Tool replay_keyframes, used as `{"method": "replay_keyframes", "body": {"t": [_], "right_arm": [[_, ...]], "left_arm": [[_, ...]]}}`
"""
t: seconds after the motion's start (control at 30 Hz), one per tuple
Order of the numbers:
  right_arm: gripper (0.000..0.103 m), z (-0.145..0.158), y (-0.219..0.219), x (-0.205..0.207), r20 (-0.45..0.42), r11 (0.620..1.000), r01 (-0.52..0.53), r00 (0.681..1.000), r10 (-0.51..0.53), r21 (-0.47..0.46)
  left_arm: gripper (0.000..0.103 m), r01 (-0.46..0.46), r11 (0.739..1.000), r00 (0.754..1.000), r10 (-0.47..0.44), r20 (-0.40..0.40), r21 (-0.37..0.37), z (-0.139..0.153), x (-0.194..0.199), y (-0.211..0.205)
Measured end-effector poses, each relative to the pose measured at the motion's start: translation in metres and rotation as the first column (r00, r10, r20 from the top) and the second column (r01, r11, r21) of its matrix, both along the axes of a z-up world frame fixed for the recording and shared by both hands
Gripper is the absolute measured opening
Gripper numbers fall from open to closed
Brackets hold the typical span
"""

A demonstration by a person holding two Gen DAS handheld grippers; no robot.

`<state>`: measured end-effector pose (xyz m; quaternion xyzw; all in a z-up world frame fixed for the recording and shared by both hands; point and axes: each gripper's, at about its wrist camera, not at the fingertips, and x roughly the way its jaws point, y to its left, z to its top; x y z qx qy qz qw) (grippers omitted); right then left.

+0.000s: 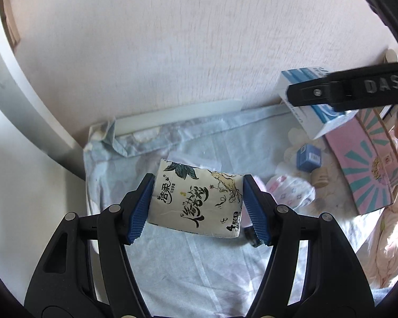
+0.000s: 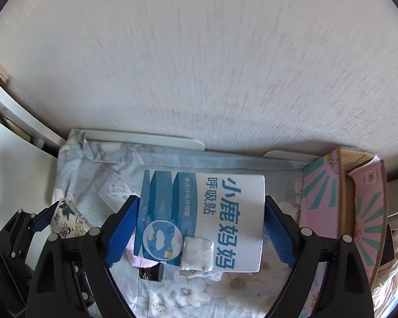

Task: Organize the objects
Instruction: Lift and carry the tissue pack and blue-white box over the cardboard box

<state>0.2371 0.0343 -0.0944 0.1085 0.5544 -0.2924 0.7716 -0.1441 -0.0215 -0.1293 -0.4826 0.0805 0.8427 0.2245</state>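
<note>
Tissue pack, white soft plastic with black calligraphy and dark leaves (image 1: 196,201), sits clamped between the blue ribbed pads (image 1: 139,212) of my left gripper (image 1: 197,206), held above the pale blue floral bedsheet (image 1: 212,265). Its long axis runs across from pad to pad, tilted a little down to the right, and the printed face looks up at my camera. In the right wrist view the same pack shows at the lower left edge.

My right gripper (image 2: 199,228) is closed on a flat blue-and-white cardboard box with large blue Chinese characters (image 2: 199,217). The box's long axis runs side to side between the pads, its printed face is turned toward the lens, and the text reads sideways. A small white wrapped square (image 2: 197,254) lies against its lower face.

Just right of that box stands a pink cardboard carton with teal sunburst stripes (image 2: 321,198), its top flaps open. On the sheet near it I see a small blue box (image 1: 308,157). A short black cylinder (image 2: 151,273) lies on the sheet below the held box.
</note>
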Motion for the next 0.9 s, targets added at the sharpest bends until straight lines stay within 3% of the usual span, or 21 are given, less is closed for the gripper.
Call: {"method": "replay_keyframes", "body": {"t": [0.27, 0.53, 0.9], "right_arm": [[0.087, 0.051, -0.003, -0.016, 0.056, 0.999, -0.033, 0.998, 0.033, -0.014], [0.087, 0.093, -0.021, -0.053, 0.099, 0.999, 0.006, 0.995, -0.001, -0.053], [0.087, 0.119, -0.054, -0.116, 0.128, 0.991, 0.105, 0.987, -0.093, -0.087]], "left_arm": [[0.062, 0.035, 0.999, 0.999, -0.034, -0.015, 0.013, 0.035, -0.014, 0.019], [0.062, 0.112, 0.994, 0.993, -0.111, -0.05, 0.017, 0.067, -0.024, 0.057], [0.062, 0.27, 0.963, 0.961, -0.268, -0.064, 0.018, 0.085, -0.019, 0.143]]}}
